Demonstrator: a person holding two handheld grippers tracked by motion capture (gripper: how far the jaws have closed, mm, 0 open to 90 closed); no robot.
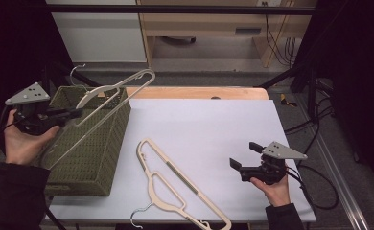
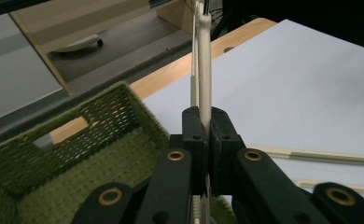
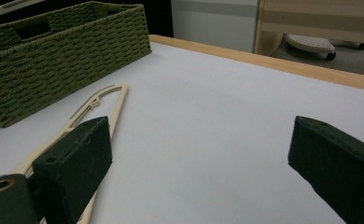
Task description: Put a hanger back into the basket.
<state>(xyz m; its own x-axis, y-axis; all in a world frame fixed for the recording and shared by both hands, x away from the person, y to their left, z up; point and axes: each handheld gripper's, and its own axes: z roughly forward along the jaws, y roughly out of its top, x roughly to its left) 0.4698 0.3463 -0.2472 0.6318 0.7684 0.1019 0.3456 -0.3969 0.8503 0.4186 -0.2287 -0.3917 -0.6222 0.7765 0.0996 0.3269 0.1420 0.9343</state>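
Observation:
My left gripper (image 1: pixel 75 113) is shut on a cream clothes hanger (image 1: pixel 109 93) and holds it in the air over the green woven basket (image 1: pixel 95 143) at the table's left. In the left gripper view the hanger's bar (image 2: pixel 203 56) runs upright between the black jaws of that gripper (image 2: pixel 204 122), with the basket (image 2: pixel 54 182) below. A second cream hanger (image 1: pixel 175 184) lies flat on the white table cover near the front edge. My right gripper (image 1: pixel 242 155) rests low at the front right, open, nothing between its pads (image 3: pixel 77 163); that hanger (image 3: pixel 84 114) lies just beyond its left jaw.
The white cover (image 1: pixel 209 129) spreads over a wooden table (image 1: pixel 199 92). The basket (image 3: pixel 54 51) stands at the left edge. Cables (image 1: pixel 319 187) trail off the right side. Wooden furniture (image 1: pixel 214 24) stands on the floor behind the table.

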